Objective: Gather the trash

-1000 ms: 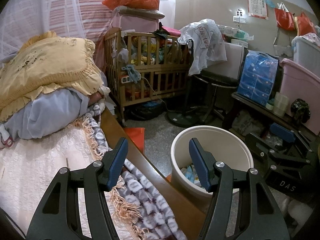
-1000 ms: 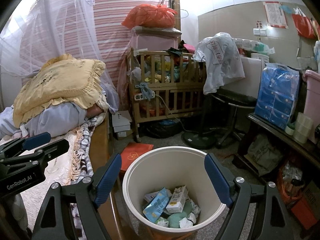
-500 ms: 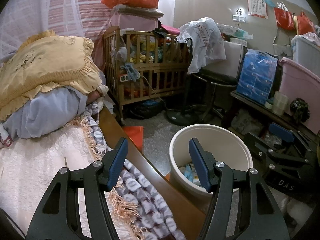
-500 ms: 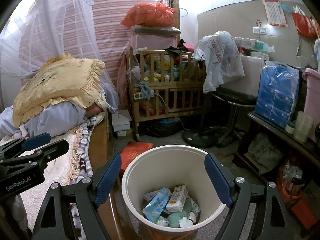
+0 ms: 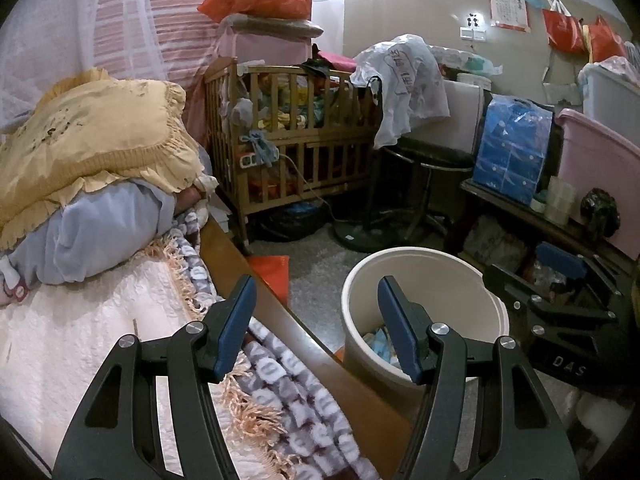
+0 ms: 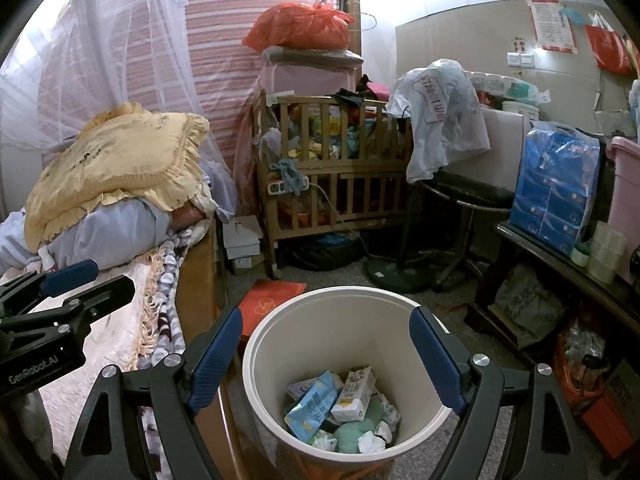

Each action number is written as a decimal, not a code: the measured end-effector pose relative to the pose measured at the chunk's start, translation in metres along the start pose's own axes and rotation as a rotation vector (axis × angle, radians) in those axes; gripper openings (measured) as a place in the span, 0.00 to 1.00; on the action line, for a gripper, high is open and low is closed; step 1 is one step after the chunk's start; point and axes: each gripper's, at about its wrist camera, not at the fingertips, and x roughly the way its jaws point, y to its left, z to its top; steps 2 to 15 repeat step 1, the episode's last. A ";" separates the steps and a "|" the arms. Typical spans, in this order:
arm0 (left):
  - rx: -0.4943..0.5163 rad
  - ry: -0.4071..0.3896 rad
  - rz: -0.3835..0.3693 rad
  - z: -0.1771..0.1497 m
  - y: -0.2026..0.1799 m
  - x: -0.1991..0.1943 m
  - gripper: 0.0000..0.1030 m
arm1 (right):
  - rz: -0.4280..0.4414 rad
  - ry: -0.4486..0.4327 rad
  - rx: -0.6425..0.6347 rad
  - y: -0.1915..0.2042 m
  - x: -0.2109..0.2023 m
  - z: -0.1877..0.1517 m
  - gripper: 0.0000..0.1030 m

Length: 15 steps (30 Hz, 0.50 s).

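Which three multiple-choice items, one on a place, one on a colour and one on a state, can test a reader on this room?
1. Where does the bin stand?
A. on the floor beside the bed
B. on the bed
C. inside the cot

2. What colour is the bag above the cot?
A. blue
B. orange-red
C. green

3. How is the right gripper?
A. shut on a carton
B. open, empty
C. out of view

Key: 1 A, it stands on the floor by the bed frame; 2 B, clearly orange-red; 3 B, nothing between its fingers.

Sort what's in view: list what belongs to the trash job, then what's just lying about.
Job: round cream plastic bin; blue snack wrapper, white carton and crumpled tissue inside it.

Lying about: yellow frilled pillow; wooden slatted crib; blue tissue pack.
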 end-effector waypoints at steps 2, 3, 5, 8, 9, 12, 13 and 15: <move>0.000 0.003 -0.002 0.001 0.004 0.001 0.60 | 0.000 0.002 -0.002 0.000 0.000 -0.002 0.81; 0.000 0.003 -0.002 0.001 0.004 0.001 0.60 | 0.000 0.002 -0.002 0.000 0.000 -0.002 0.81; 0.000 0.003 -0.002 0.001 0.004 0.001 0.60 | 0.000 0.002 -0.002 0.000 0.000 -0.002 0.81; 0.000 0.003 -0.002 0.001 0.004 0.001 0.60 | 0.000 0.002 -0.002 0.000 0.000 -0.002 0.81; 0.000 0.003 -0.002 0.001 0.004 0.001 0.60 | 0.000 0.002 -0.002 0.000 0.000 -0.002 0.81; 0.000 0.003 -0.002 0.001 0.004 0.001 0.60 | 0.000 0.002 -0.002 0.000 0.000 -0.002 0.81; 0.000 0.003 -0.002 0.001 0.004 0.001 0.60 | 0.000 0.002 -0.002 0.000 0.000 -0.002 0.81; 0.000 0.003 -0.002 0.001 0.004 0.001 0.60 | 0.000 0.002 -0.002 0.000 0.000 -0.002 0.81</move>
